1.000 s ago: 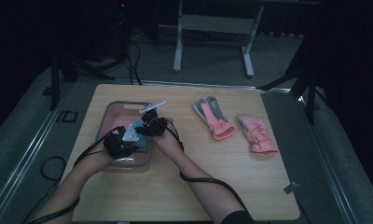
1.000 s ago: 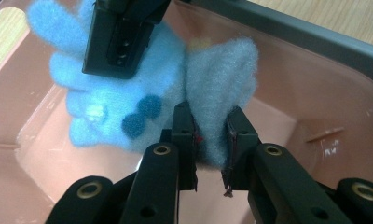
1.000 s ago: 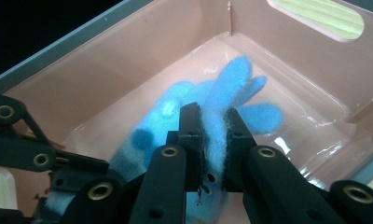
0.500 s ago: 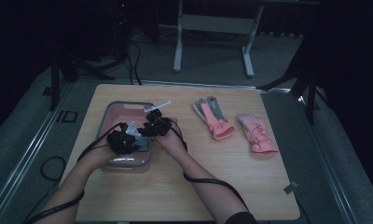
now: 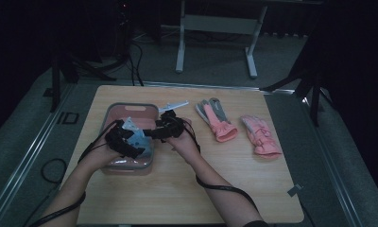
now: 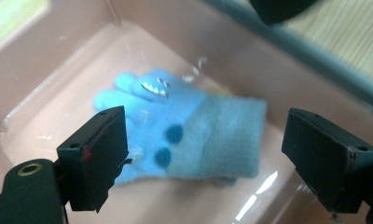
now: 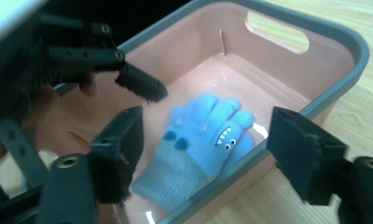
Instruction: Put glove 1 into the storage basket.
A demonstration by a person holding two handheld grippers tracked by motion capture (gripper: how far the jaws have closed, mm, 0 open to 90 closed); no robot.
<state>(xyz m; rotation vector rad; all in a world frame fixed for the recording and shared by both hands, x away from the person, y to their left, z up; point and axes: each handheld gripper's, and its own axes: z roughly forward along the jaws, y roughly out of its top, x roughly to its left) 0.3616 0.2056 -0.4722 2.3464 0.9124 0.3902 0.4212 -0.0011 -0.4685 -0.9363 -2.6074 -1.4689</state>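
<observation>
Fuzzy knit blue glove flat in glossy pink plastic tub

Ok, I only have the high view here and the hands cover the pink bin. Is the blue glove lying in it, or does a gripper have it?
Observer: The blue glove lies flat on the floor of the pink bin. The left gripper has just been opening; its jaws stand apart over the glove, off the fabric.
Operator: And the right one?
Observer: The right gripper has also just been opening, and nothing sits between its jaws.
Operator: Which way up is the glove?
Observer: Face side up: a toothy mouth, eyes and two dark blue spots show.
</observation>
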